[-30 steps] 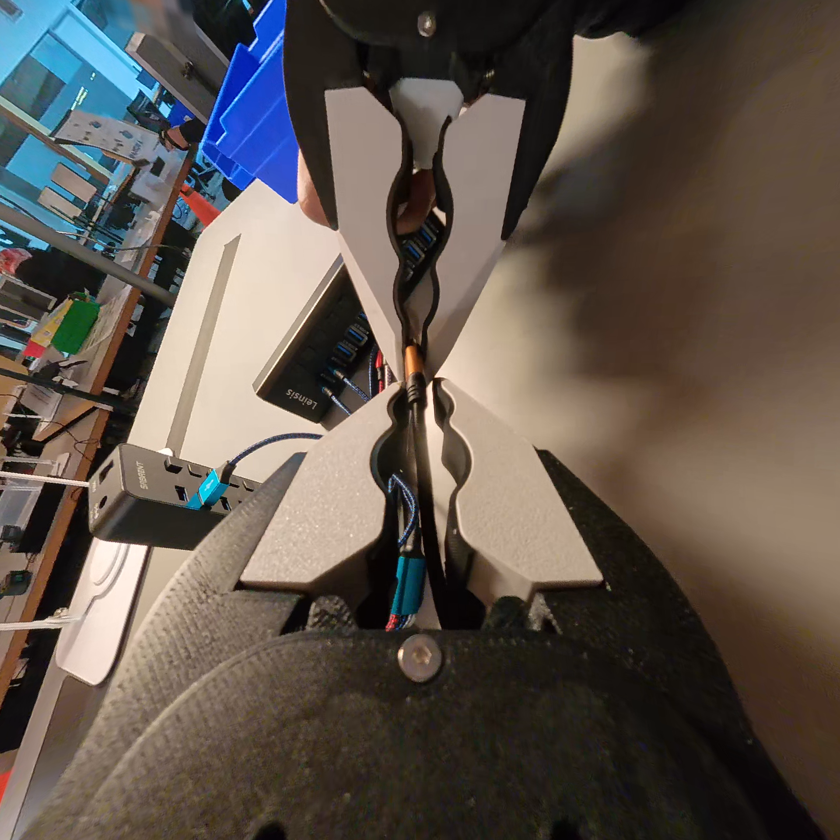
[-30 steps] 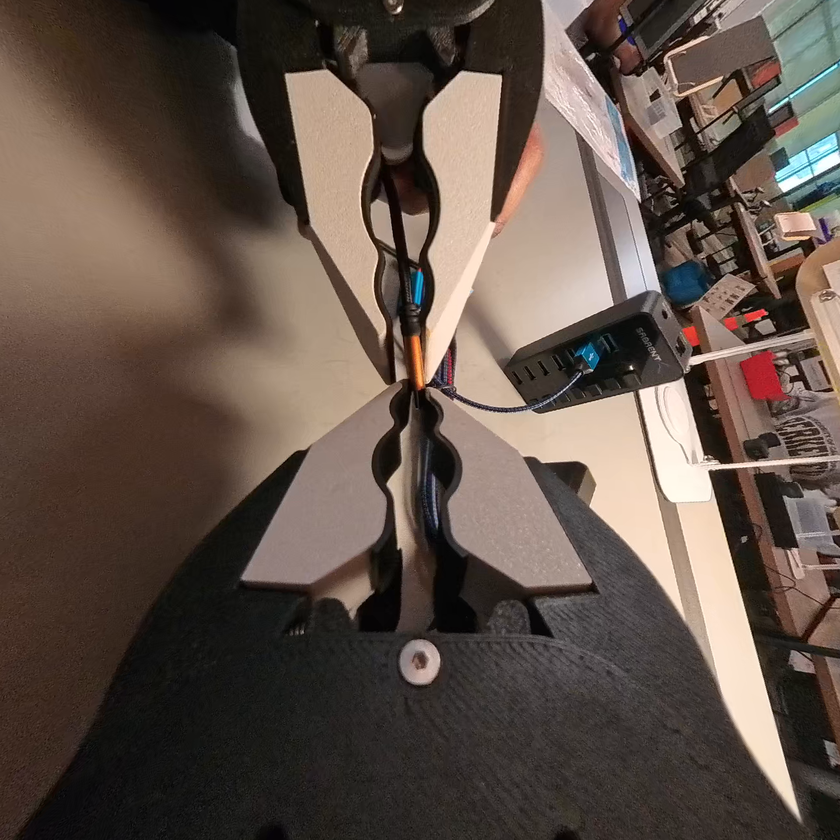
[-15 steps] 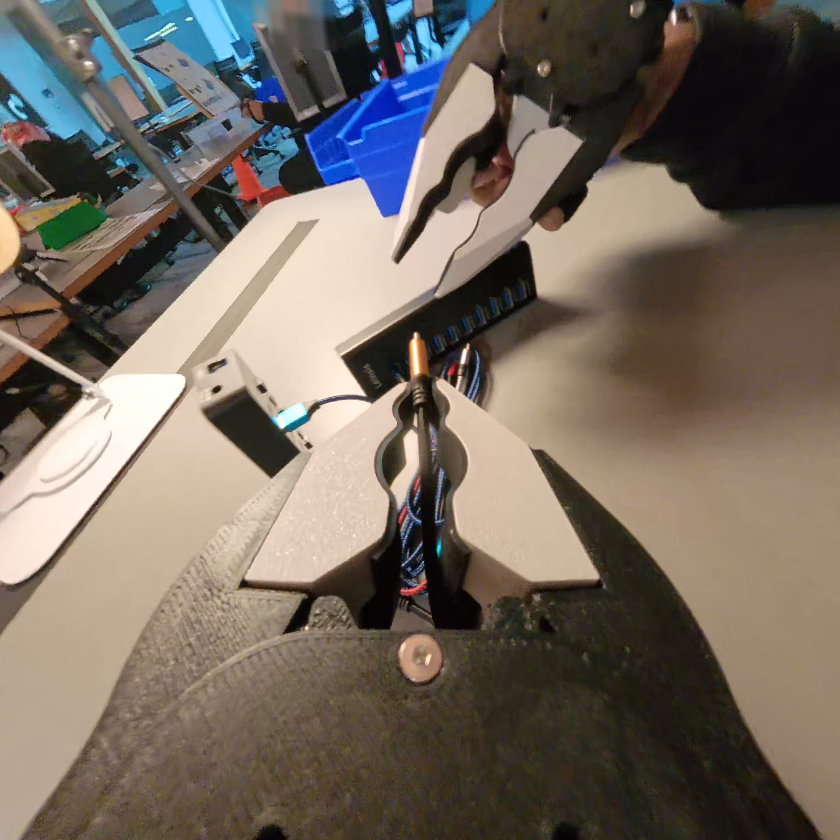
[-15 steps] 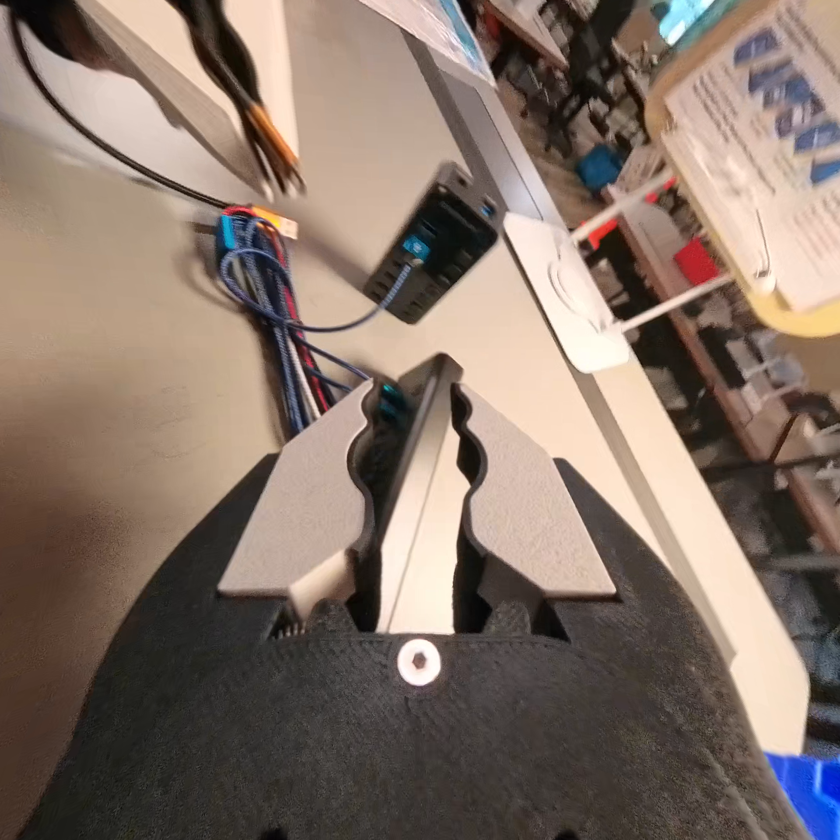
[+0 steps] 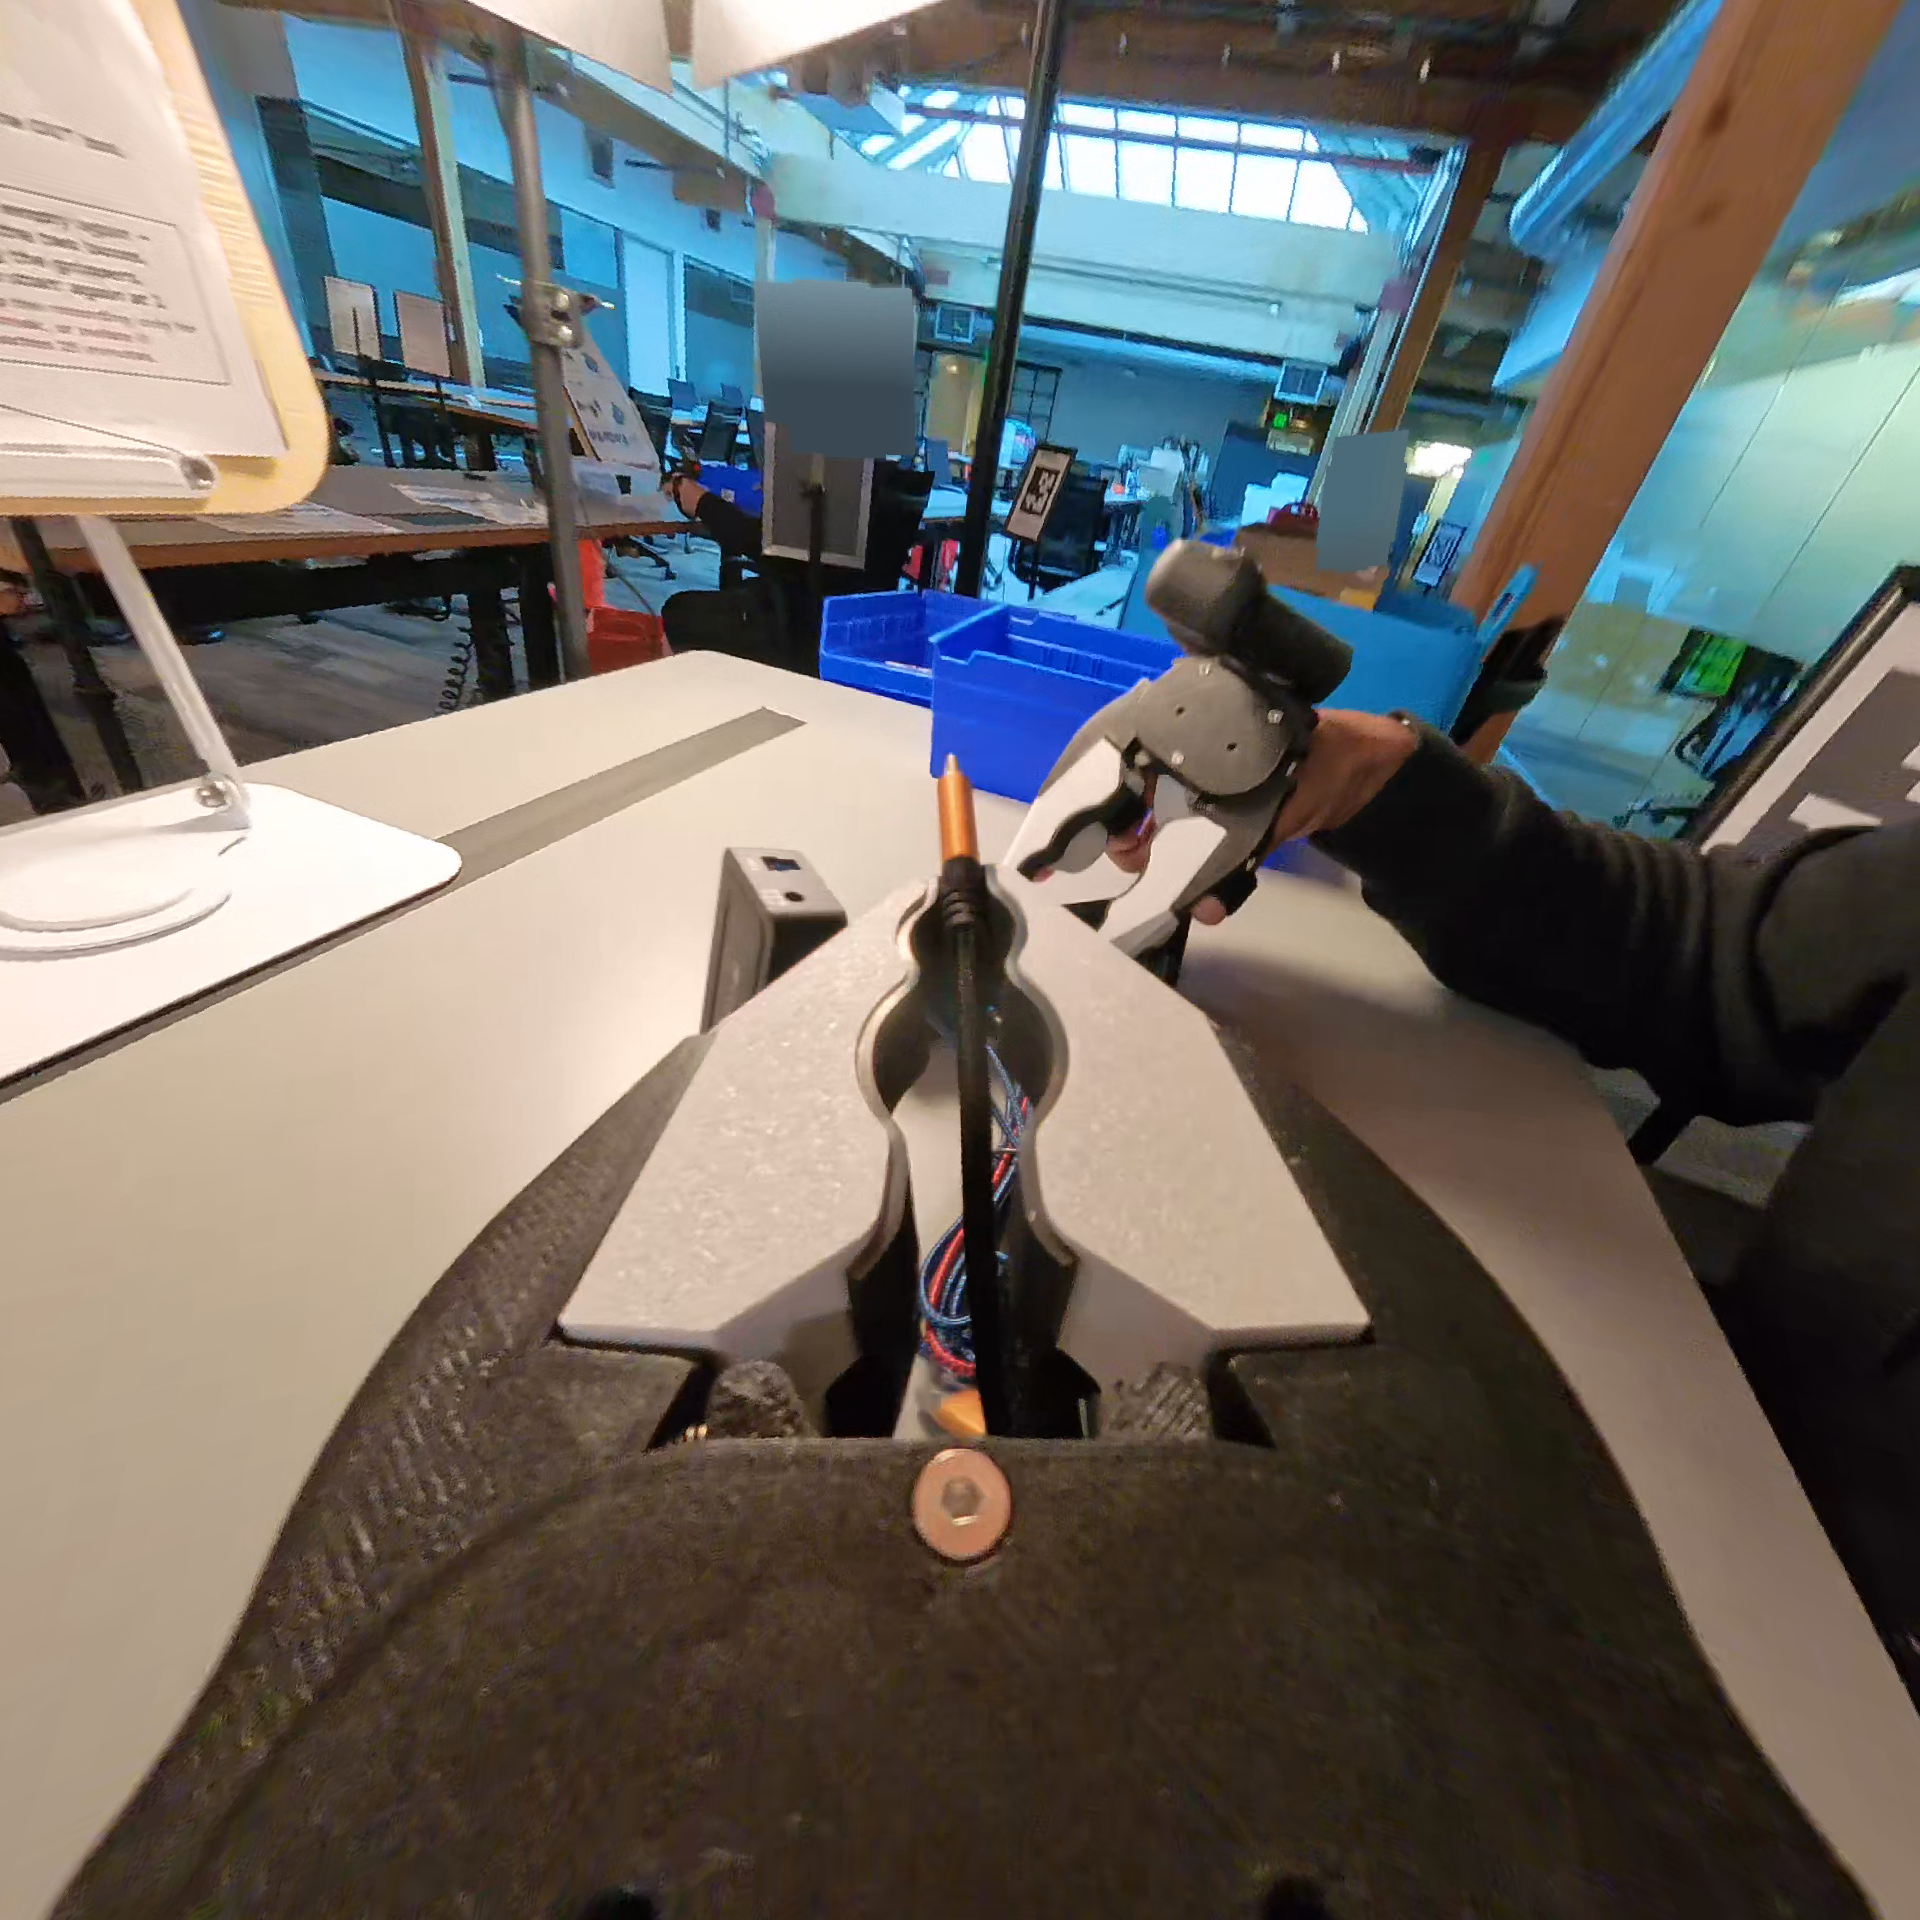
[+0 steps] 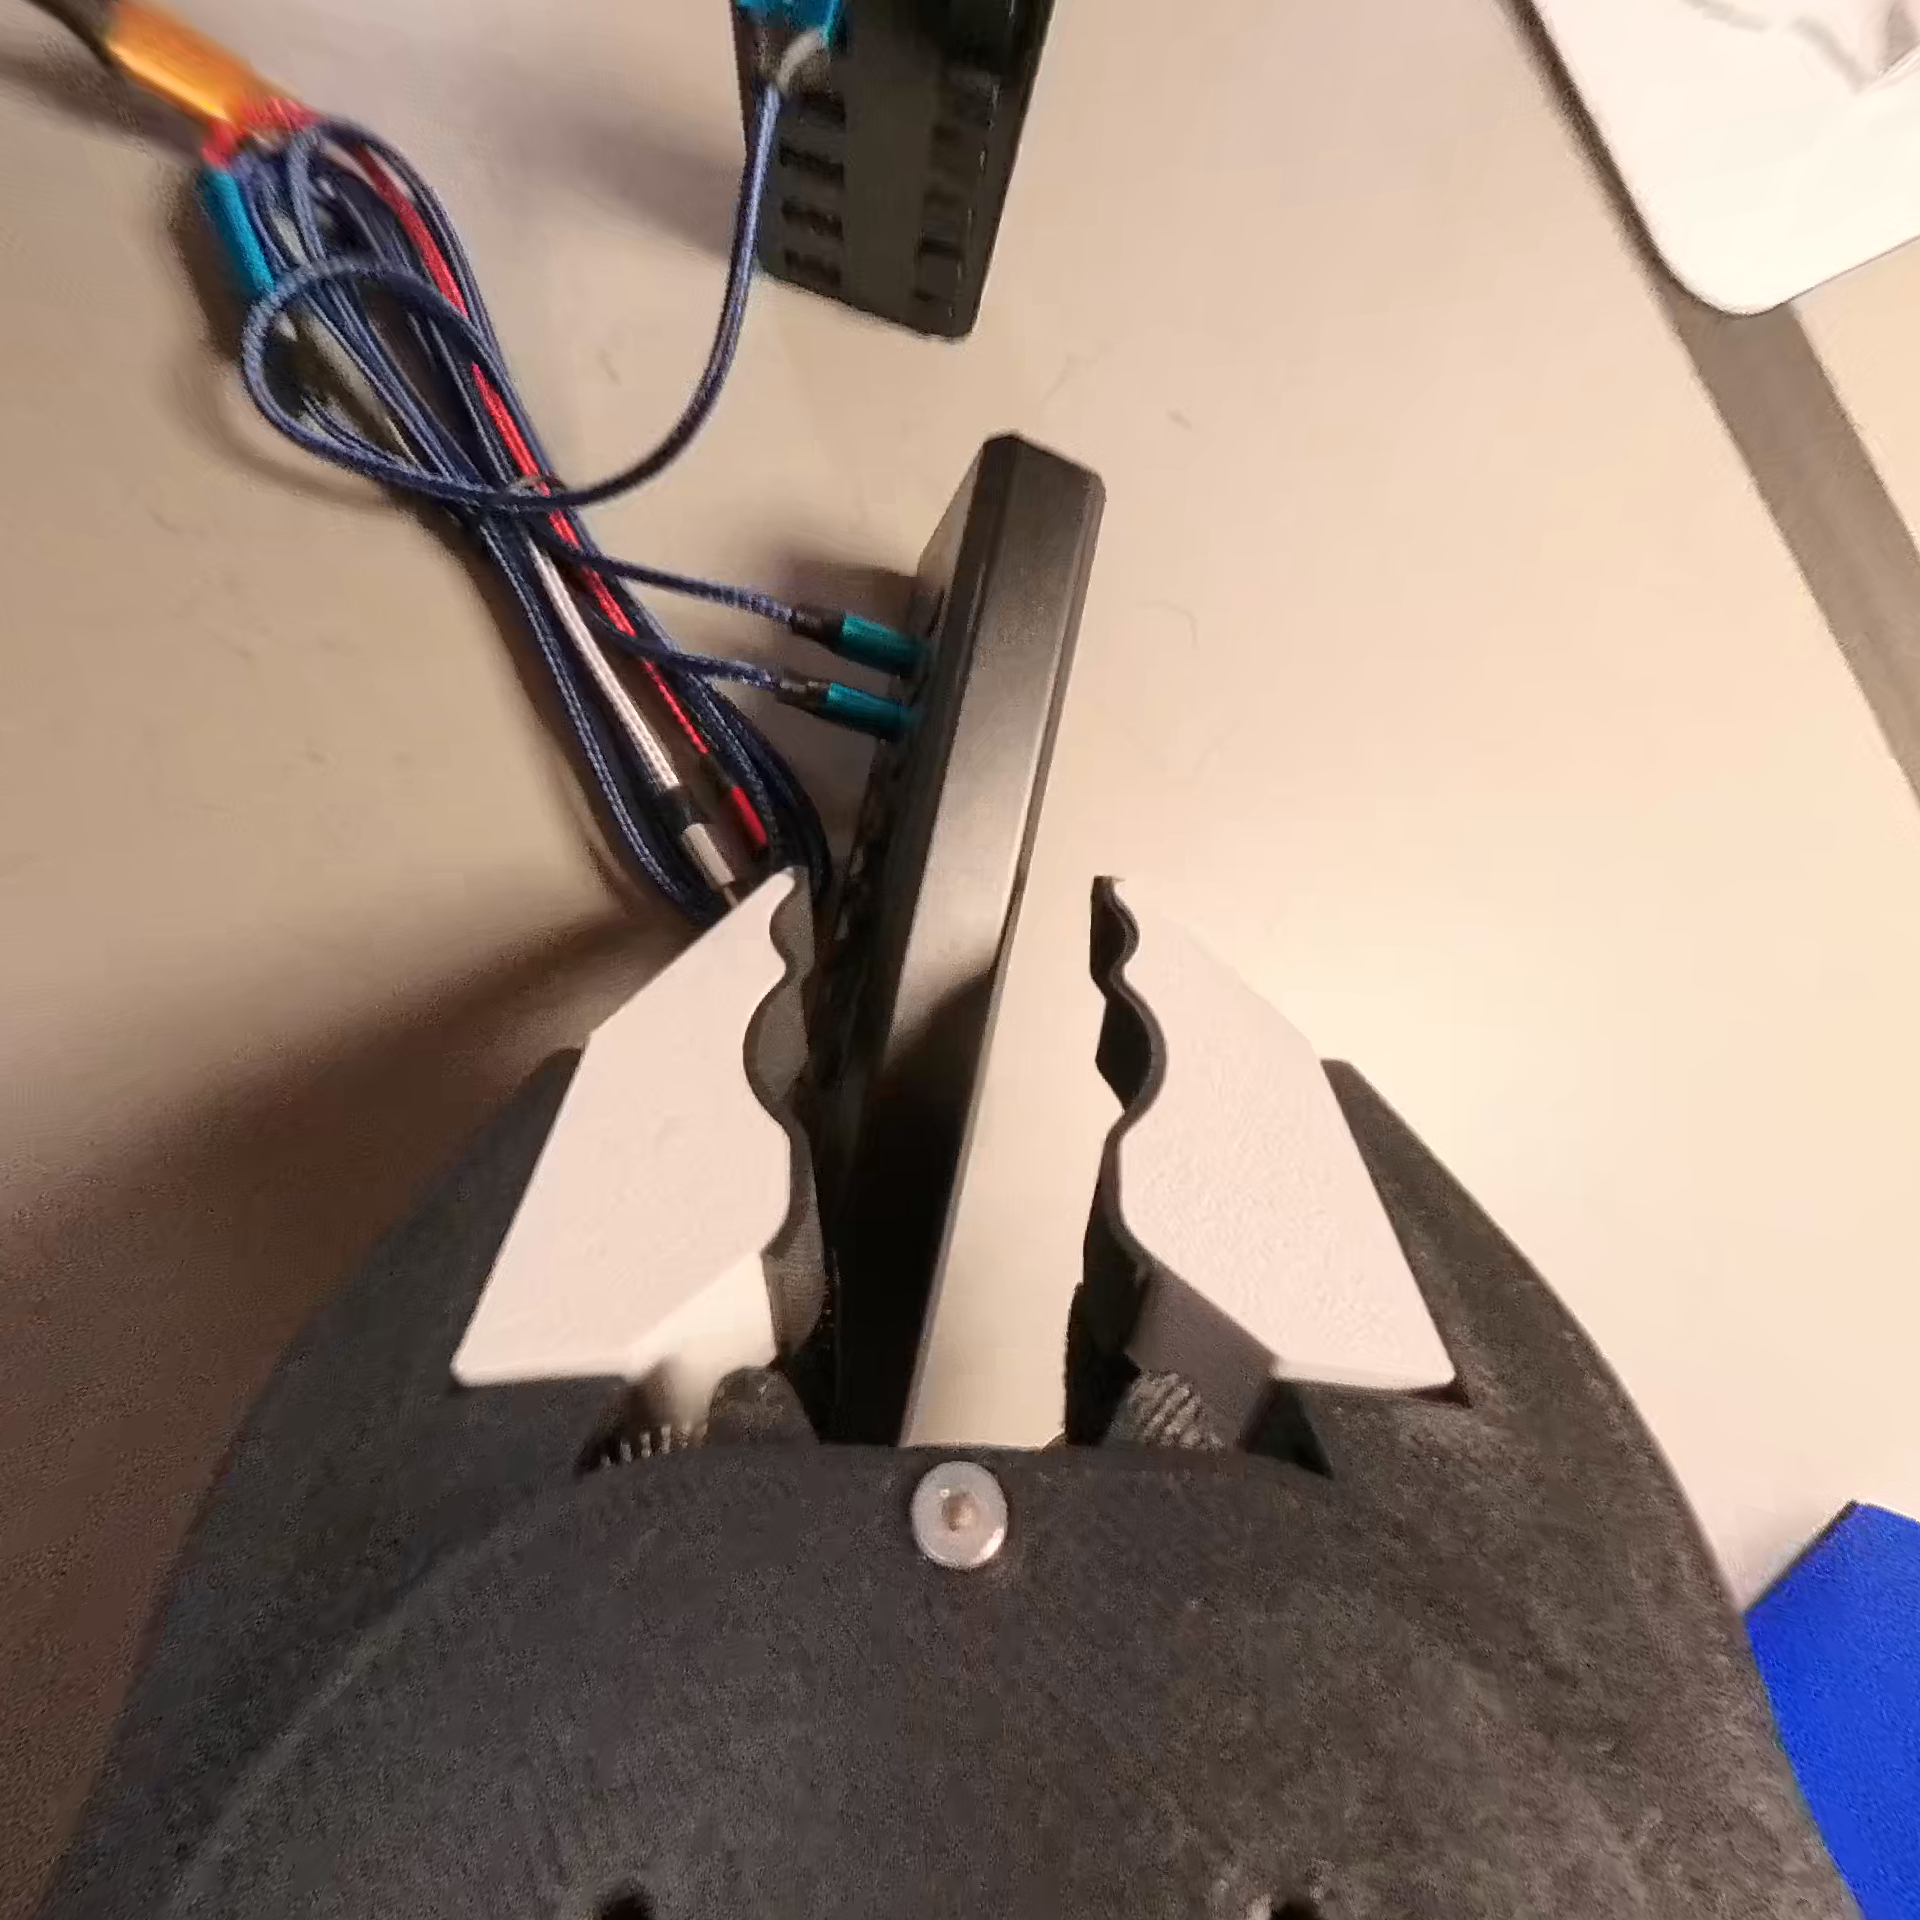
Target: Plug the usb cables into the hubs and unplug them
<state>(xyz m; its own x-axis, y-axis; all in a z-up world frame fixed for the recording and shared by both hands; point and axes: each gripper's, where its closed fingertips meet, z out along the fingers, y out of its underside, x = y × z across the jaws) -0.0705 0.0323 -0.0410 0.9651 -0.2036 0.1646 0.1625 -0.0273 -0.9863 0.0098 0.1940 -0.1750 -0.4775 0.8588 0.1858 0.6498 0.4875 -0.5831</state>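
My left gripper (image 5: pixel 961 899) is shut on a black cable whose orange plug (image 5: pixel 954 816) sticks up past the fingertips, above the table. My right gripper (image 6: pixel 945 883) is open and straddles the near end of the long black hub (image 6: pixel 987 748); its left finger is close against the port side and its right finger stands apart. Two teal plugs (image 6: pixel 873 675) sit in that hub. A smaller black hub (image 6: pixel 894 156) lies farther off with a blue braided cable plugged in; it also shows in the left wrist view (image 5: pixel 769 914). The right gripper (image 5: pixel 1122 862) shows there too, held by a hand.
A bundle of blue, red and white braided cables (image 6: pixel 436 436) lies left of the long hub. A white stand base (image 5: pixel 156 883) sits at the table's left. Blue bins (image 5: pixel 997 665) stand at the far edge. A dark sleeve (image 5: pixel 1610 935) crosses from the right. The left gripper's tips are roughly 25 cm from the right gripper's.
My right gripper let go of the orange-plug cable, moved down over the long hub and opened around it. My left gripper kept the cable and tilted up to face across the room.
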